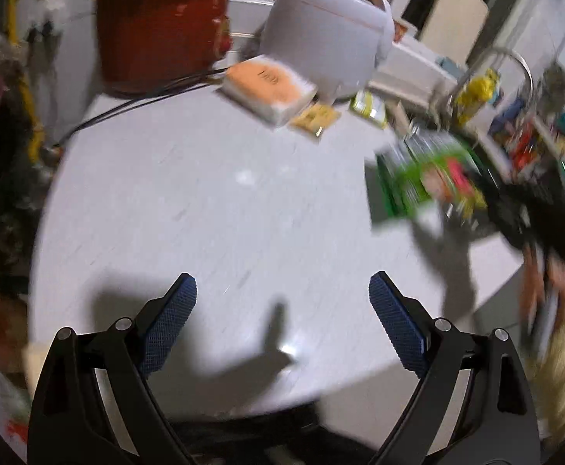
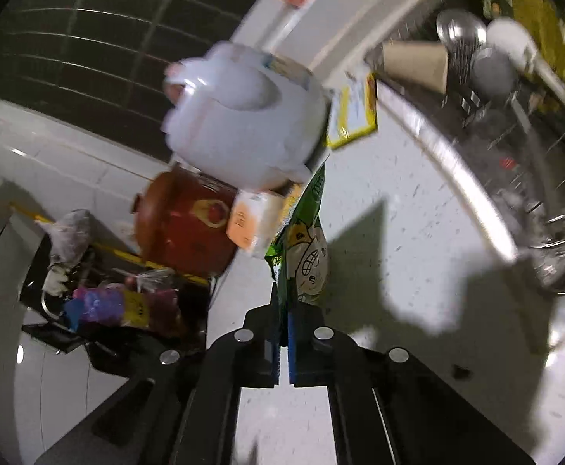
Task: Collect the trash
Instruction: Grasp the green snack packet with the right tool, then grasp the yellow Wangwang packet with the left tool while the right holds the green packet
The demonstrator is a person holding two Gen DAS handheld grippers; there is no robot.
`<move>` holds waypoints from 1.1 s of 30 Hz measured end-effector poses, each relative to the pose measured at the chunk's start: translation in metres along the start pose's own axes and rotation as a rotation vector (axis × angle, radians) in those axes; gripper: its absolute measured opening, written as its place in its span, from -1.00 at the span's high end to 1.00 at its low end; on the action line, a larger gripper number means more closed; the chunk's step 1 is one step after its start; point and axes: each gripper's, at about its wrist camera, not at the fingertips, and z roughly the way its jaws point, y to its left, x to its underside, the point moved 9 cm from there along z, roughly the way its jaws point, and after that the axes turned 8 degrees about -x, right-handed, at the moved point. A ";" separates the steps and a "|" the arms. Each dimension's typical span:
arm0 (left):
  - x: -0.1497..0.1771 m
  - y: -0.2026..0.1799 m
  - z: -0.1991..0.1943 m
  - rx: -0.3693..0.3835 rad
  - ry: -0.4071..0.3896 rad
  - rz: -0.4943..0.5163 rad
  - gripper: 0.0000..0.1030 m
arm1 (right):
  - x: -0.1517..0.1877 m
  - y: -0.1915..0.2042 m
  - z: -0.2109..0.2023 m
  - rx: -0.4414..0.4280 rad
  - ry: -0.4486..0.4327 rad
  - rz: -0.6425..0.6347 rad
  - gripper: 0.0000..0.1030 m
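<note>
In the right wrist view my right gripper (image 2: 283, 302) is shut on a green snack wrapper (image 2: 305, 244), which stands up from between the blue pads above the white counter (image 2: 398, 232). The left wrist view shows the same green wrapper (image 1: 429, 174), blurred, hanging at the right over the counter (image 1: 204, 193) with the right gripper's dark body behind it. My left gripper (image 1: 282, 290) is open over the counter's near part, with nothing between its fingers. A small yellow packet (image 1: 315, 118) and a yellow-green packet (image 1: 369, 106) lie by the rice cooker.
A brown ceramic pot (image 1: 162, 23) and a white rice cooker (image 1: 329, 31) stand at the counter's back, with an orange-topped box (image 1: 270, 87) and a black cord (image 1: 135, 97) in front. A sink (image 2: 515, 135) with dishes lies to the right. Bags (image 2: 119, 306) sit below the counter's left edge.
</note>
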 end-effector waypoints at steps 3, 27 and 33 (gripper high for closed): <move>-0.045 -0.032 0.037 0.022 0.010 0.001 -0.72 | -0.005 0.007 -0.033 -0.025 -0.025 0.007 0.96; -0.148 -0.097 0.205 -0.109 0.184 0.295 -0.46 | -0.013 -0.018 -0.080 -0.083 0.000 0.050 0.96; -0.139 -0.093 0.196 -0.067 0.151 0.261 0.34 | -0.015 -0.014 -0.072 -0.099 0.006 0.058 0.96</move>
